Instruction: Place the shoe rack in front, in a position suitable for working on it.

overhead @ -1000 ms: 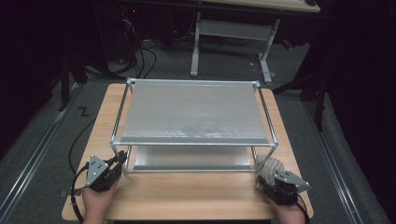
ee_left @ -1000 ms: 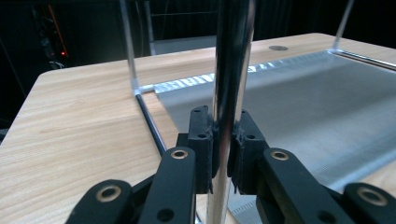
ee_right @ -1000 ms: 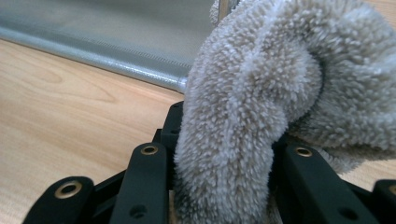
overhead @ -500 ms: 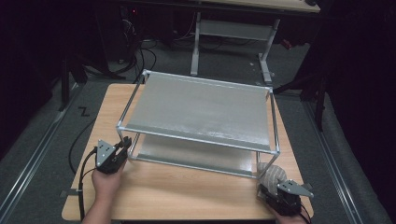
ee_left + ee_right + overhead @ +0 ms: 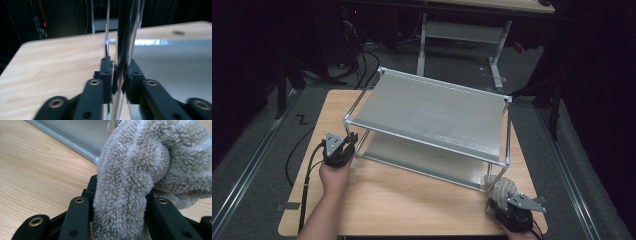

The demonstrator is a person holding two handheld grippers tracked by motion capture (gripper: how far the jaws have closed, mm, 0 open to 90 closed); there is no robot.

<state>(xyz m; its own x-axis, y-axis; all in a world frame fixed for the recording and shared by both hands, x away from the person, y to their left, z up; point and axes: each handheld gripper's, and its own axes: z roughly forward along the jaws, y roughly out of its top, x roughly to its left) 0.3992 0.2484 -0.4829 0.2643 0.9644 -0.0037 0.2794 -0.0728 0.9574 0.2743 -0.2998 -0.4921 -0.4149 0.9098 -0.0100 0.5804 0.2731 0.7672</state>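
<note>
Straddling a chrome leg (image 5: 124,50) of the rack (image 5: 432,107), the left gripper (image 5: 119,75) has its jaws on either side of the post; they have just been opening, and whether the pads press the metal or have let go, I cannot tell from the left gripper view. Just beyond its tips the lower shelf (image 5: 172,60) runs off to one side and bare counter (image 5: 57,65) to the other. In the high view this gripper (image 5: 346,144) sits at the rack's near left corner, and the rack lies skewed across the counter.

The right gripper (image 5: 120,200) is clenched on a grey fluffy cloth (image 5: 135,175), which bulges up out of the jaws. Just ahead of it are the shelf edge (image 5: 75,142) and the rack's near right leg; in the high view the cloth (image 5: 501,187) touches that corner.

Risks, as I judge them: a loosened left grip could let the smooth post slip, so the rack swings or slides toward the counter's edge when the cloth pushes on it. The cloth's loose pile may also snag the leg and drag free.
</note>
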